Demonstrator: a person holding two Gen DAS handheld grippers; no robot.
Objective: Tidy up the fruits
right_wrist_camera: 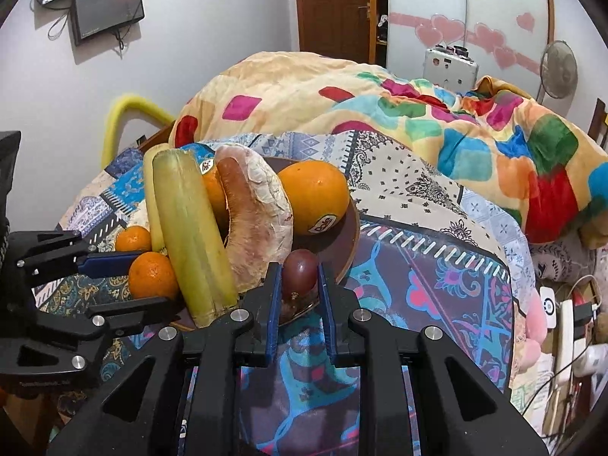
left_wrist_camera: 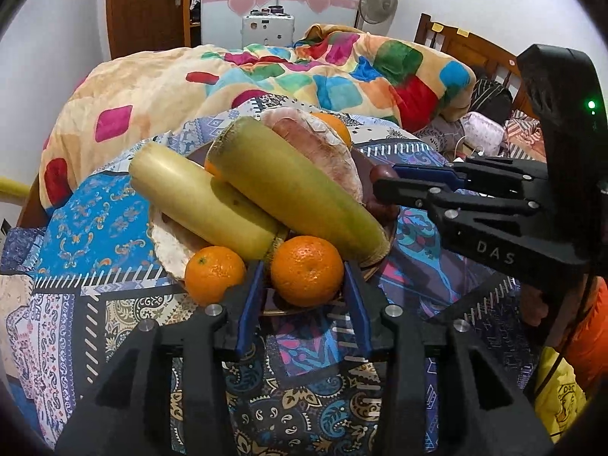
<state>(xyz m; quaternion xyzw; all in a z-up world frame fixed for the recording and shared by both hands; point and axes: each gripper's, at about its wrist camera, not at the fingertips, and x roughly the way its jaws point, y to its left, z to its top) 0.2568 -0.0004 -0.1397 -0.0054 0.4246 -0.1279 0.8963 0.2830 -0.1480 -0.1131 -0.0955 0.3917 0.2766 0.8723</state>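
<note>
**Both tongs at the fruit plate on the bed**

We hold our left tongs [left_wrist_camera: 306, 288] low at the near rim of the brown plate [right_wrist_camera: 347, 245], which sits on the patterned bedspread [left_wrist_camera: 95, 224]. Their blue pads stand on either side of a small orange [left_wrist_camera: 307, 270] at the front of the plate; the pads sit just beside the fruit, and we cannot tell whether they press on it. A second small orange [left_wrist_camera: 214, 274] lies just to its left, outside the pads.

Our right tongs [right_wrist_camera: 300, 285] come in from the plate's right side, set narrow around a dark red grape [right_wrist_camera: 300, 269], with the pads close against it on both sides; whether they truly squeeze it we cannot tell.

Piled on the plate are two long yellow-green pieces [left_wrist_camera: 292, 186] leaning side by side, a peeled pomelo segment [right_wrist_camera: 254, 209] behind them and a large orange [right_wrist_camera: 317, 199] with a sticker at the back. A colourful quilt [left_wrist_camera: 342, 72] is heaped further up the bed.
</note>
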